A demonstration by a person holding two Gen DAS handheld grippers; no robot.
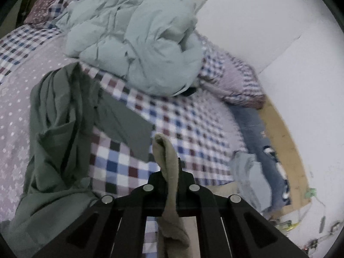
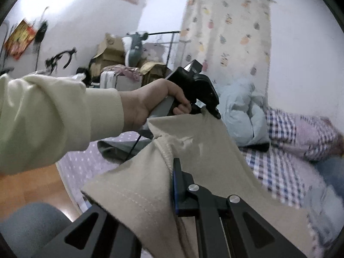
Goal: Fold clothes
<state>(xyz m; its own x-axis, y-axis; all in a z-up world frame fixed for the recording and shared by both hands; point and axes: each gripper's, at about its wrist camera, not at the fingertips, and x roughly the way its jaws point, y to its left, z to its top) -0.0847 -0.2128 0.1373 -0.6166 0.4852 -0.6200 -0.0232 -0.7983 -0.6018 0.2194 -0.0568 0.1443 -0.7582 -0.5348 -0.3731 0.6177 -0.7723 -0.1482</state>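
My left wrist camera sits just behind my left gripper (image 1: 171, 172) and looks steeply down onto the bed with the red, blue and white checked sheet (image 1: 189, 124), close above it; the crumpled pale blue-grey quilt (image 1: 137, 43) lies toward twelve o'clock and the white wall (image 1: 279, 32) toward two. My right wrist camera rides behind my right gripper (image 2: 178, 185) and faces more level across the room, toward the fruit-printed curtain (image 2: 228, 34) at one o'clock, with the beige cloth (image 2: 193, 148) very near the lens. Both views share that quilt (image 2: 243, 116), the checked sheet (image 2: 277, 163) and the beige cloth (image 1: 169, 163); the right view also catches my left hand (image 2: 150, 103) at ten o'clock.
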